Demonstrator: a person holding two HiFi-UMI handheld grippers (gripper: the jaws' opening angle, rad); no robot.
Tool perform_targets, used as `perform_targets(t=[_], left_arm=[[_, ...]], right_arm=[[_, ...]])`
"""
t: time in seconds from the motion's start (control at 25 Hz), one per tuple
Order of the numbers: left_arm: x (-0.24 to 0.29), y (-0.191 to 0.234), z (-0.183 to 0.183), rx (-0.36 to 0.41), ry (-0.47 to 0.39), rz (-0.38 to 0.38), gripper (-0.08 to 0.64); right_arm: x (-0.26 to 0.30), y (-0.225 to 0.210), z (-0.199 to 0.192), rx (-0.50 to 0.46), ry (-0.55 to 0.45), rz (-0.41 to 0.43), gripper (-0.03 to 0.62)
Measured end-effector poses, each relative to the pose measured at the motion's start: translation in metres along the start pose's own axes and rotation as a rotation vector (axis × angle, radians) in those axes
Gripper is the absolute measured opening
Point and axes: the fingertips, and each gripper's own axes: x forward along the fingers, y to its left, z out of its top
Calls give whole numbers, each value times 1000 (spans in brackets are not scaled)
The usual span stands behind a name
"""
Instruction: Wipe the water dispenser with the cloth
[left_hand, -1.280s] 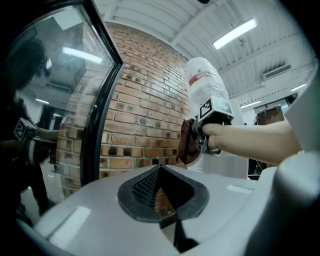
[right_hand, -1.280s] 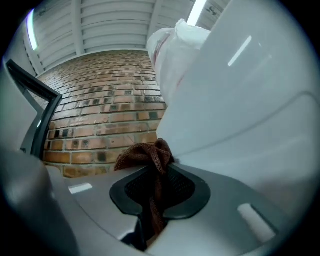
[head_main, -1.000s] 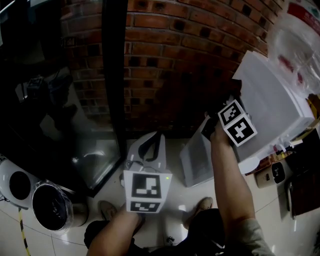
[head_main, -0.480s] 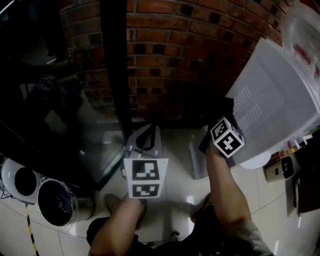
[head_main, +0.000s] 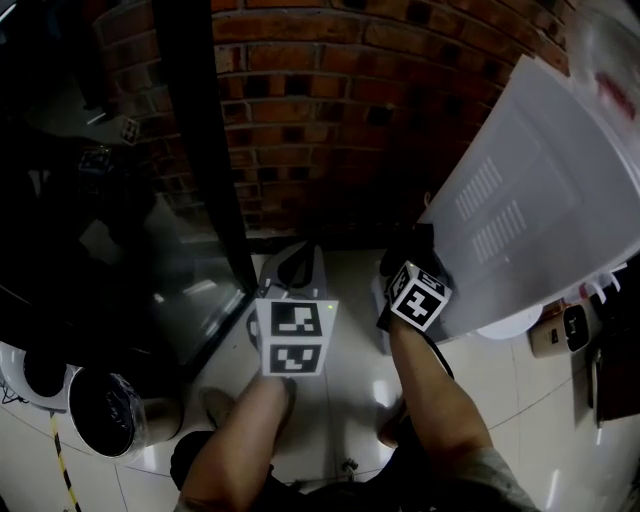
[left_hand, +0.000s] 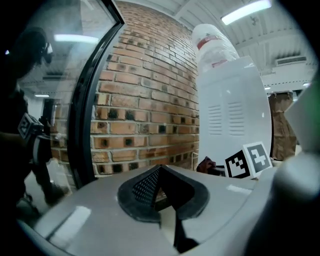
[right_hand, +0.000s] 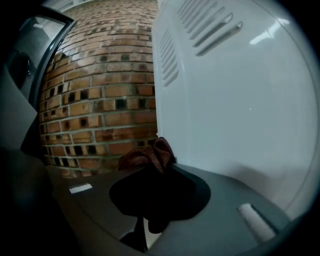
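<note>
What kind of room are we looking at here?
Probably an indoor office or workshop corner: a white water dispenser stands by a brick wall, next to a black-framed glass door, on a glossy tiled floor.

The glossy pale tiled floor carries the white water dispenser at the right, a round plastic-lined bin at the lower left, a yellow-and-black striped strip just beside it, and the person's shoes.
</note>
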Motion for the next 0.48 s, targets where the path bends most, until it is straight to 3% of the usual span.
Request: perform_targets(t=[0.24, 0.48], left_arm=[[10, -6, -10, -5, 36, -19, 0], [4, -5, -1, 17, 14, -53, 0]], right_arm=[[21, 10, -45, -179, 94, 14, 71], [41, 19, -94, -266, 188, 6, 71]])
